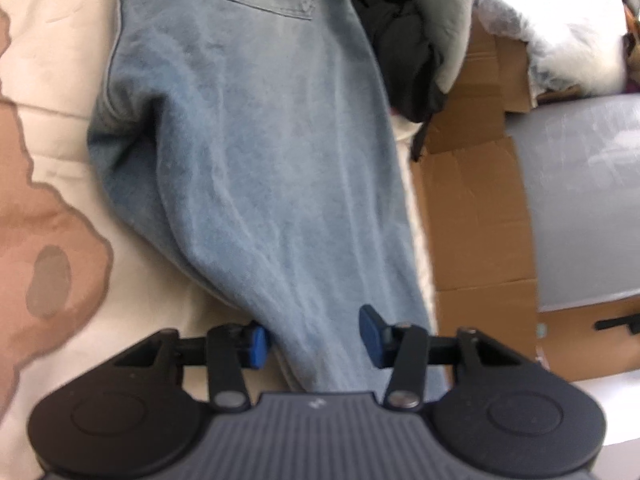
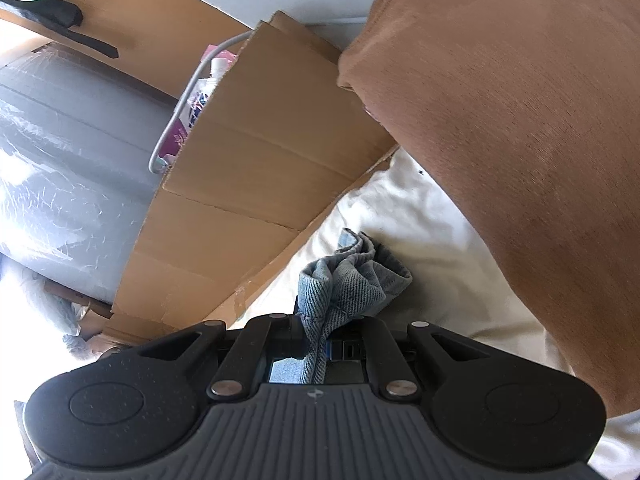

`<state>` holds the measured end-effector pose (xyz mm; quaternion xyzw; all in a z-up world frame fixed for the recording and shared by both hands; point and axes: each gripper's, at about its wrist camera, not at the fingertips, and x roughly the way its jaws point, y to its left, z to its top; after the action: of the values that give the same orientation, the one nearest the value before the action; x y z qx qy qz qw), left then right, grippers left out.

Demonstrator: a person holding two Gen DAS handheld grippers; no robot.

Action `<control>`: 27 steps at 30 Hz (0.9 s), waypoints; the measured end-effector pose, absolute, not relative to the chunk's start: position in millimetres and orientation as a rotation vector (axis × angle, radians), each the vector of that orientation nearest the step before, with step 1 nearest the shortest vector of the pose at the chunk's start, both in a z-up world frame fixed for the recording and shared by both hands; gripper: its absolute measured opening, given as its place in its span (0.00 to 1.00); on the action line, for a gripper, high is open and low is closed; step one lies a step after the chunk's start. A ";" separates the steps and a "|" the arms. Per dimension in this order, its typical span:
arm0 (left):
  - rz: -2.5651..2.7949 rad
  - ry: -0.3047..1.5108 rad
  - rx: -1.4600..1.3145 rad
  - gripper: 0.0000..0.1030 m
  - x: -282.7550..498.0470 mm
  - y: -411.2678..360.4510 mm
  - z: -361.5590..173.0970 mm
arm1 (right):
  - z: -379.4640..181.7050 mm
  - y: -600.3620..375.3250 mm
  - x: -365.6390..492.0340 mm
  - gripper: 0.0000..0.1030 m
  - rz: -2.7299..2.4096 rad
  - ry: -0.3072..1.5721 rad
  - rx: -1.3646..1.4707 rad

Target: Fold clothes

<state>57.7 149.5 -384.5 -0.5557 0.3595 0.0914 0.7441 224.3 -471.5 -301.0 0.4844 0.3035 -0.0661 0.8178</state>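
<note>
Light blue jeans [image 1: 256, 152] lie lengthwise on a cream bedcover [image 1: 60, 72], back pocket at the top of the left wrist view. My left gripper [image 1: 314, 338] hovers open over the lower leg, its blue pads [image 1: 370, 334] standing either side of the fabric without pinching it. In the right wrist view my right gripper [image 2: 320, 344] is shut on a bunched hem of the jeans [image 2: 352, 276], which sticks up from between the jaws above the cream cover [image 2: 420, 240].
Flattened cardboard [image 1: 472, 208] and a grey plastic-wrapped panel [image 1: 580, 200] lie beside the bed. Dark clothes [image 1: 404, 32] are piled at the top. A brown fabric mass [image 2: 520, 140] fills the right of the right wrist view. A basket with packets [image 2: 192, 108] stands behind cardboard [image 2: 248, 168].
</note>
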 end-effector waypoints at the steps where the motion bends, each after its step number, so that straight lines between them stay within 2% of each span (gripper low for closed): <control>1: 0.222 0.789 -1.245 0.20 54.8 152.0 -388.1 | -302.2 -471.3 222.3 0.06 -0.145 0.649 1.034; 2: 0.239 0.788 -1.283 0.11 50.1 154.5 -391.3 | -303.4 -471.2 220.2 0.06 -0.149 0.651 1.036; 6: 0.265 0.851 -1.224 0.08 44.6 154.4 -379.4 | -308.2 -470.8 212.0 0.06 -0.165 0.660 1.043; 15: 0.262 0.984 -1.086 0.07 49.9 157.5 -347.4 | -308.4 -469.7 163.9 0.06 -0.200 0.668 1.083; 27: 0.281 1.180 -0.922 0.07 48.0 160.9 -328.5 | -321.6 -465.2 61.7 0.06 -0.324 0.776 1.131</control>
<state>48.0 160.9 -328.5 -0.4176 0.5346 0.1273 0.7236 61.7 -465.2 -321.6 0.5198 0.3568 -0.1488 0.7618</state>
